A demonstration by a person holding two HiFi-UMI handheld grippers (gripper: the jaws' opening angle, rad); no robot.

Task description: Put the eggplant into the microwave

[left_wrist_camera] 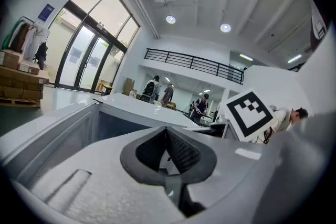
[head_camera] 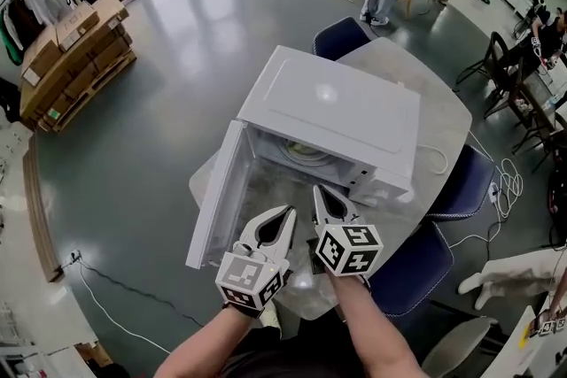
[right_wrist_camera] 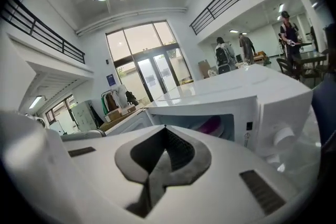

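A white microwave [head_camera: 337, 111] stands on a round table [head_camera: 430, 97], its door [head_camera: 215, 201] swung open to the left. In the right gripper view a purple eggplant [right_wrist_camera: 210, 125] lies inside the microwave [right_wrist_camera: 247, 107] cavity; the head view shows only a pale turntable plate [head_camera: 304, 153] there. Just before the opening, my right gripper [head_camera: 317, 189] is shut and holds nothing, its pads meeting [right_wrist_camera: 165, 129]. Beside it on the left, my left gripper [head_camera: 290, 211] is also shut and empty [left_wrist_camera: 166, 131], near the door.
Blue chairs [head_camera: 341, 35] [head_camera: 462, 183] [head_camera: 413, 268] ring the table. A white power cable [head_camera: 436, 160] trails off the microwave's right side. Cardboard boxes on a pallet [head_camera: 78, 57] sit far left. People stand and sit at the back right.
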